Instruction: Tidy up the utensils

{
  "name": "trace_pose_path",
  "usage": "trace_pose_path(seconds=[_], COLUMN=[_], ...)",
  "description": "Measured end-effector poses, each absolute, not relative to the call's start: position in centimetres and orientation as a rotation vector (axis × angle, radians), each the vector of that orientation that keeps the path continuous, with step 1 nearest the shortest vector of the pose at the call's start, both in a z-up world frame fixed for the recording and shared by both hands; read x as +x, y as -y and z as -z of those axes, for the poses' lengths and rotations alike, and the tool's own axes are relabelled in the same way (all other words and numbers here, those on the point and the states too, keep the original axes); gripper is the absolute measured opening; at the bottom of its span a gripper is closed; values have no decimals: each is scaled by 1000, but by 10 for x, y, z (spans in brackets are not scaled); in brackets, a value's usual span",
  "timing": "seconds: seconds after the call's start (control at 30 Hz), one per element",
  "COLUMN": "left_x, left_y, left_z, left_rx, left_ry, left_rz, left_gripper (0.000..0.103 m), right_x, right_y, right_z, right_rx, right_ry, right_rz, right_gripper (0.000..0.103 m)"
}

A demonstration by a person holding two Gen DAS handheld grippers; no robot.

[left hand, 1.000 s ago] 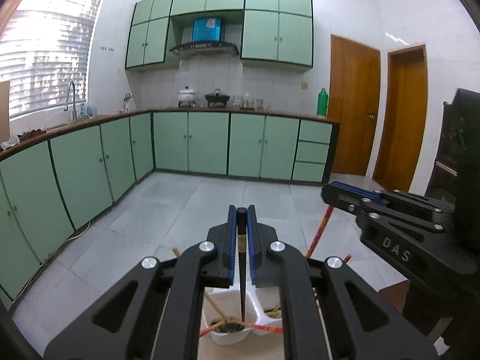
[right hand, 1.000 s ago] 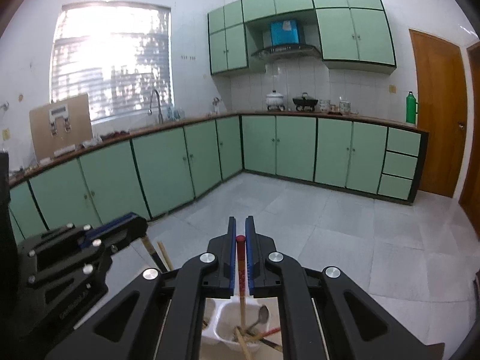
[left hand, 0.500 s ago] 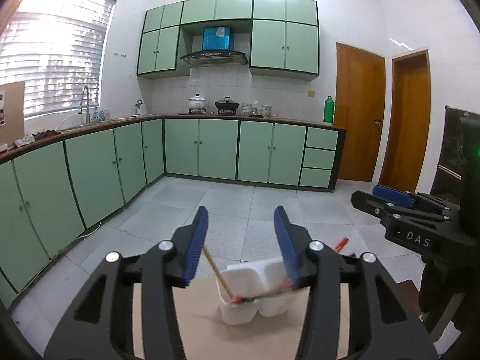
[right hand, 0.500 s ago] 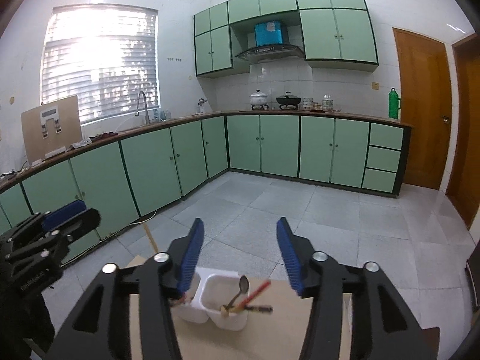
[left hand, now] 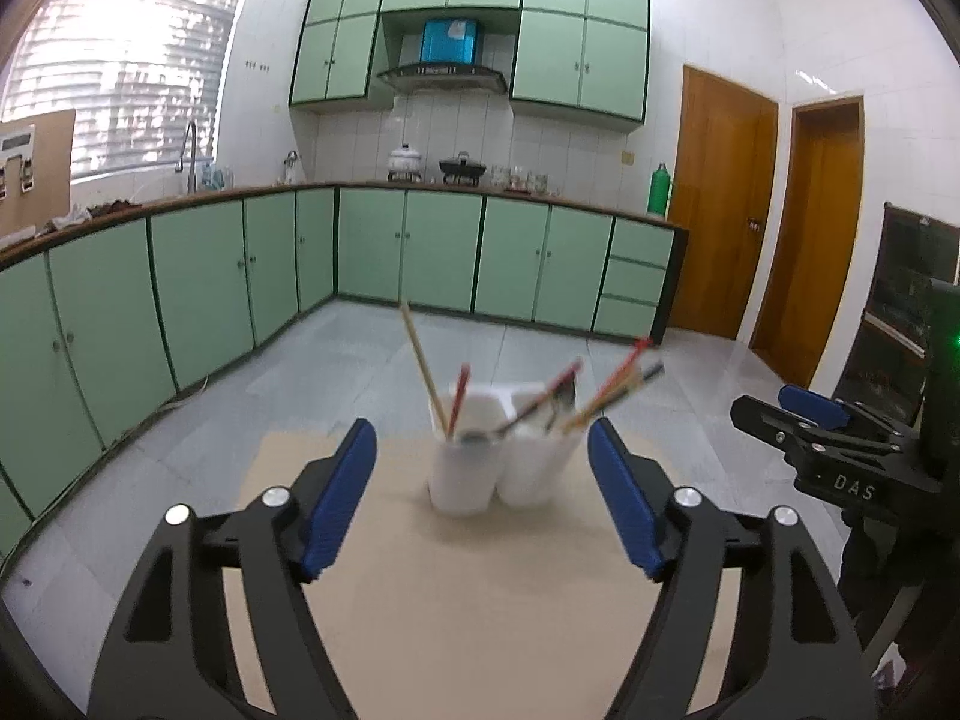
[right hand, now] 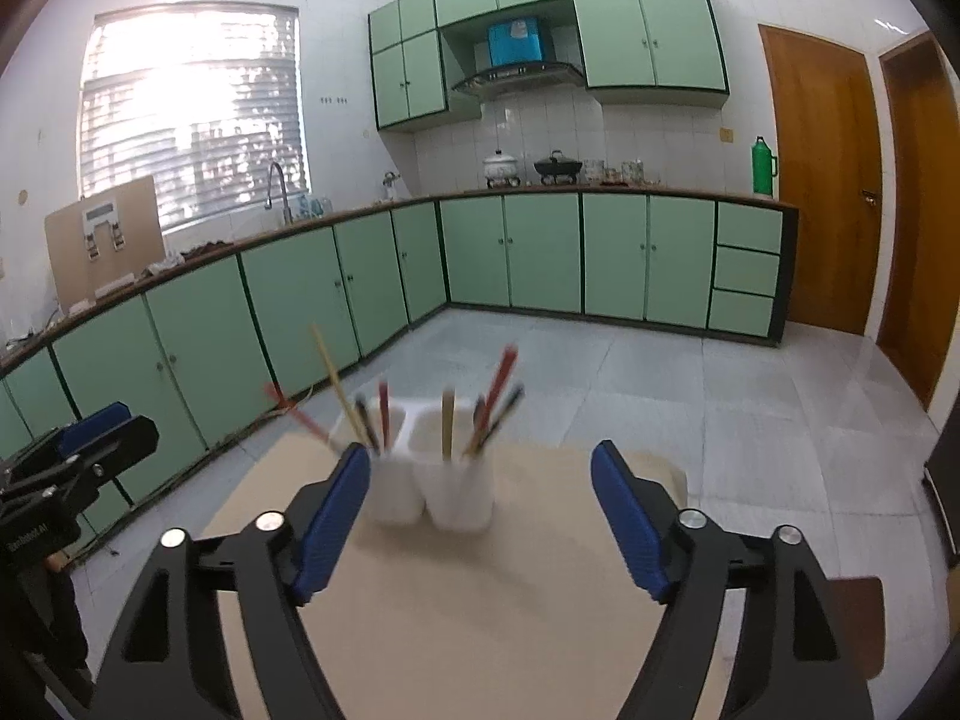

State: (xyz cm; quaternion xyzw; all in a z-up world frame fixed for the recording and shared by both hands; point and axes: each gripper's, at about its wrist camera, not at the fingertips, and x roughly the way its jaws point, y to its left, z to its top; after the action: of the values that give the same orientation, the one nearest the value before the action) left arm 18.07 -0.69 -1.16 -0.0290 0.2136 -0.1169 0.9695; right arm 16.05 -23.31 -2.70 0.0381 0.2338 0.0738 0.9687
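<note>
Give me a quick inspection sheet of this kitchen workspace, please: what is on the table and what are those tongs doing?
Surface: beige tabletop, mostly bare.
Job's things: white two-compartment plastic holder stands upright; red, wooden and dark chopsticks and a metal spoon lean in it.
Clutter: nothing seen.
Grippers: left tongs and right tongs have just been opening; nothing between them.
Cables: nothing seen.
Surroundings: green kitchen cabinets, brown wooden doors.

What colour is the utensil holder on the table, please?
White; the utensil holder shows best in the right wrist view.
</note>
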Motion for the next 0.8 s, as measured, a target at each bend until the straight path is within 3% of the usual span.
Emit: trace_pose_path(seconds=[0.4,0.8], left_x=[128,92], left_y=[-1,4], left_z=[59,57], left_rx=[-55,-47], left_ry=[-572,-581], left_rz=[229,225], left_gripper=[85,88], right_x=[100,64], right_y=[219,207], right_z=[58,52], right_rx=[71,96], right_ry=[-544,-556], right_rz=[-141,-195], right_gripper=[97,97])
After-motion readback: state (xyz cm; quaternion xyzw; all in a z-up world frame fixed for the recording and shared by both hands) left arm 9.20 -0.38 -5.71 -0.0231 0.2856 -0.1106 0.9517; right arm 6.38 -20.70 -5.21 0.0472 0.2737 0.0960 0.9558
